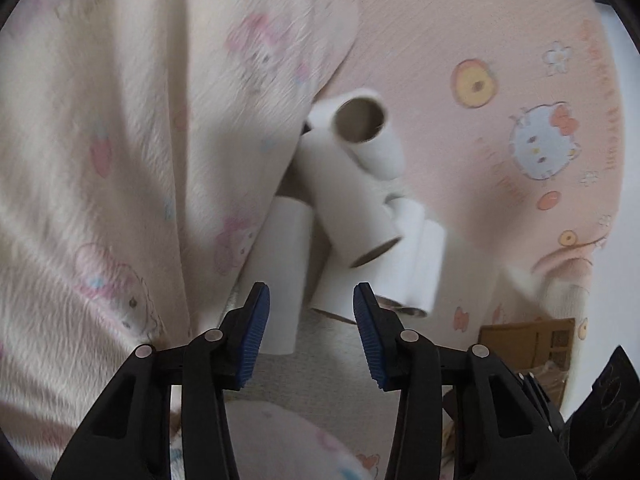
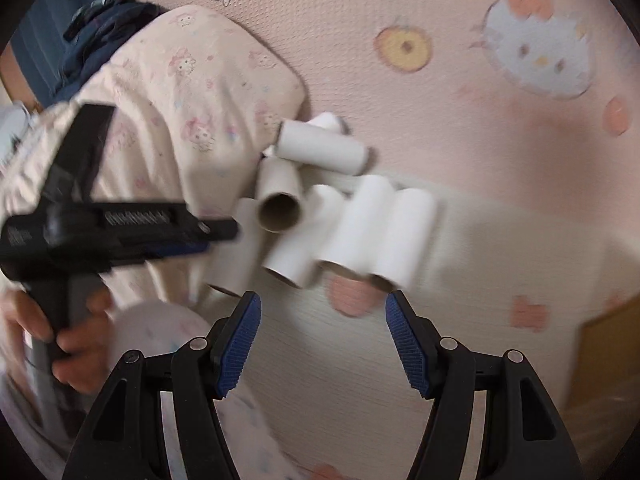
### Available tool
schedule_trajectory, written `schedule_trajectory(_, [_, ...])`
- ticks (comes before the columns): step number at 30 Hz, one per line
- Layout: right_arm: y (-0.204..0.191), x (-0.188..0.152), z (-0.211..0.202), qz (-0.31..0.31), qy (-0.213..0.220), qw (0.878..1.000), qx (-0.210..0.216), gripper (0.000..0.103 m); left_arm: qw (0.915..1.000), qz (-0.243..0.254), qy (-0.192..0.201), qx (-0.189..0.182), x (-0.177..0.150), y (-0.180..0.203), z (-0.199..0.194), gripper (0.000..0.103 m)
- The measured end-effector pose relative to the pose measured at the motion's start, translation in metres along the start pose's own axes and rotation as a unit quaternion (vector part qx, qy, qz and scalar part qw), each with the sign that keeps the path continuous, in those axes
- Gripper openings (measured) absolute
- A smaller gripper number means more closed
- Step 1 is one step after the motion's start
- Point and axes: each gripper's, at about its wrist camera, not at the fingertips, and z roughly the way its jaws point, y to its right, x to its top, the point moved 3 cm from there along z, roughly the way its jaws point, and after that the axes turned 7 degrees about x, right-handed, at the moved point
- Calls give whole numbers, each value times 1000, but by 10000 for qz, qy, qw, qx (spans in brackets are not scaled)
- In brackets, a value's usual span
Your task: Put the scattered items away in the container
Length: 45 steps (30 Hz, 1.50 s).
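Now right in front of the left gripper (image 1: 311, 298): white tubes (image 1: 352, 216) heaped on the pink sheet (image 1: 460, 28), long sides pointing toward it. Pads apart, gripping nothing. Right gripper (image 2: 323, 307) wide apart too.

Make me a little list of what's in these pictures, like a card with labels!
items: white cardboard tubes in a loose pile, some stacked across others
surface: pink cartoon-cat printed sheet
beside pile: cream printed blanket, touching the tubes
left gripper: open, jaws either side of a tube's end, not pressing
right gripper: open, empty, short of the pile
hand: holds the left gripper's handle
container: brown cardboard box at the bed's edge, possibly the container
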Motion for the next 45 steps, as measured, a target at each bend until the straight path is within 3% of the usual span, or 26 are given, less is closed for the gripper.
schedule_trajectory(2, [-1,3,15,183,-88,9986,490,63,9998,-161,-102,-13,2,-6,8,41])
schedule_trajectory(4, [-2,4,30,318,-202,9967,715,59,9996,-257,-108,-92,3,-9,10,40])
schedule_trajectory(7, [-6,3,51,388,-379,9950,833,48,9982,-414,-390,-163,2,-13,21,39])
schedule_trajectory(10, [-9,1,64,479,-489,9932,939,45,9957,-466,-705,-367,2,-13,32,39])
schedule_trajectory(21, [-17,-7,105,653,-753,9891,1087,44,9949,-365,-822,-454,3,-4,40,40])
schedule_trajectory(24, [-23,-7,111,589,-768,9887,1146,39,9948,-356,-848,-428,5,-3,41,40])
schedule_trajectory(32, [-42,-4,105,167,-852,9919,926,39,9967,-151,-696,-384,4,5,33,41])
schedule_trajectory(37, [-52,-4,85,99,-808,9934,813,39,9978,-101,-472,-463,-4,13,14,41])
schedule_trajectory(41, [-57,-11,65,-11,-797,9947,654,39,9965,-58,-529,-641,-15,22,4,41])
schedule_trajectory(45, [-60,-24,37,21,-663,9959,615,39,9963,271,-430,-695,-33,37,-16,41])
